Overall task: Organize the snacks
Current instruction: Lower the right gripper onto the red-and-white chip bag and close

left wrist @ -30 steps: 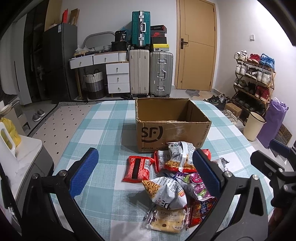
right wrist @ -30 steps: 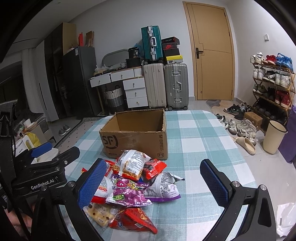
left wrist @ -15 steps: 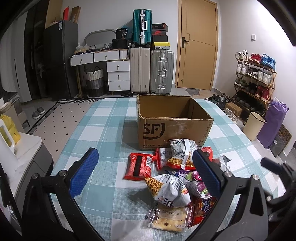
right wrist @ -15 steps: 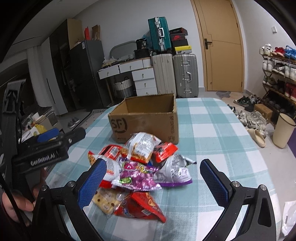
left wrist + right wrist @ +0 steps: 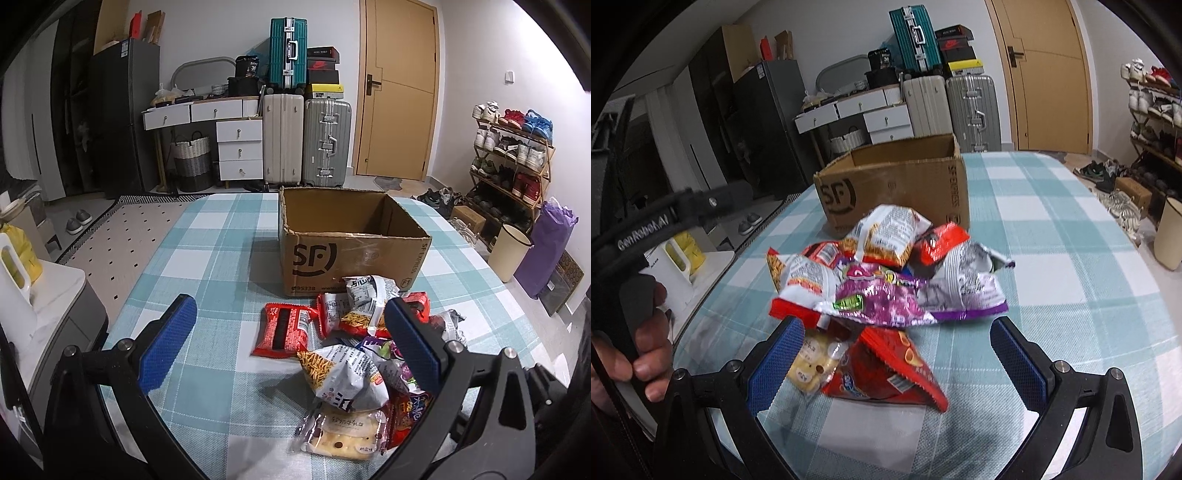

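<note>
Snack pile (image 5: 886,288) sits in the middle of the right wrist view, heaped on the checked desk (image 5: 1071,258) just in front of the cardboard box (image 5: 897,192). Top of heap: white-and-orange bag (image 5: 886,236) leaning against the box's front wall. Below it a purple foil bag (image 5: 875,299), a silver-and-purple bag (image 5: 964,288) to its right, a small red pack (image 5: 942,243) above that. Nearest the lens: red triangular bag (image 5: 890,369) and a clear cracker pack (image 5: 816,362), lower centre.

Left wrist view: same heap at lower right. A flat red pack (image 5: 284,328) lies apart at the heap's left edge, a grey-white chip bag (image 5: 343,373) lies centre, cracker pack (image 5: 343,432) at the bottom. Box (image 5: 351,240) open at top, no snacks visible inside; SF logo faces the lens.

Right gripper (image 5: 897,354): jaws spread wide, empty, framing the red triangular bag and cracker pack; the left blue pad overlaps the cracker pack in the frame; contact cannot be judged. Left gripper (image 5: 288,347): jaws wide apart, empty; its right finger covers part of the heap.

A hand (image 5: 646,343) grips the left gripper's handle at the left edge of the right wrist view.

Behind the desk: suitcases (image 5: 306,144), white drawers (image 5: 240,147), a door (image 5: 399,88), shoe rack (image 5: 509,158) at right.
</note>
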A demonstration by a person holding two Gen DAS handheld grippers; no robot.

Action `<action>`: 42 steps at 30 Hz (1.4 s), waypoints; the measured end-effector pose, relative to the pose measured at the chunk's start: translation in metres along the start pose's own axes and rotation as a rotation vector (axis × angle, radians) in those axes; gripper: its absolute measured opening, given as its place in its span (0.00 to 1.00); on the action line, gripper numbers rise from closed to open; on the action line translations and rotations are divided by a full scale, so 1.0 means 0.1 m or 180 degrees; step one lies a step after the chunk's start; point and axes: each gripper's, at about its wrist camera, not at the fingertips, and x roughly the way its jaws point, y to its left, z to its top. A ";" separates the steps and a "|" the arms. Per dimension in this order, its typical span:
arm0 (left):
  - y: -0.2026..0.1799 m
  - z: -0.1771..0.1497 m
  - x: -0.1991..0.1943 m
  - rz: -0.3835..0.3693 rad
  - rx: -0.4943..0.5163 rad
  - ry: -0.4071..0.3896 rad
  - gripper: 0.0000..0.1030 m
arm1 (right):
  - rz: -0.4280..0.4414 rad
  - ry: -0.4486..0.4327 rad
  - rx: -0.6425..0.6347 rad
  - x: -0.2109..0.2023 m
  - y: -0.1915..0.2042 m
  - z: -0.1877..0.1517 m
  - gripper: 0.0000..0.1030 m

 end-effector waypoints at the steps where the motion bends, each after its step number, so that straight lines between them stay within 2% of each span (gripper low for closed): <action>1: 0.01 0.00 0.00 0.0002 -0.0007 0.0004 0.99 | 0.0012 0.0022 0.0012 0.03 -0.01 -0.02 1.00; 11: 0.03 -0.01 0.01 0.0002 -0.0021 0.0013 0.99 | 0.0086 0.0219 0.0042 0.30 -0.03 -0.12 1.00; 23: 0.03 -0.01 0.01 0.0002 -0.0021 0.0008 0.99 | 0.0109 0.0314 0.0058 0.42 -0.04 -0.17 0.98; 27: 0.05 -0.02 0.02 0.0002 -0.0023 0.0007 0.99 | 0.0196 0.0352 0.0117 0.44 -0.07 -0.19 0.89; 33: 0.05 -0.03 0.03 0.0001 -0.0033 0.0006 0.99 | 0.0303 0.0434 0.0155 0.51 -0.10 -0.22 0.68; 36: 0.09 -0.04 0.05 0.0011 -0.0044 0.0008 0.99 | 0.0310 0.0436 0.0134 0.51 -0.09 -0.23 0.52; 42: 0.12 -0.07 0.06 0.0040 -0.0020 0.0047 0.99 | 0.0364 0.0416 0.0163 0.48 -0.12 -0.24 0.46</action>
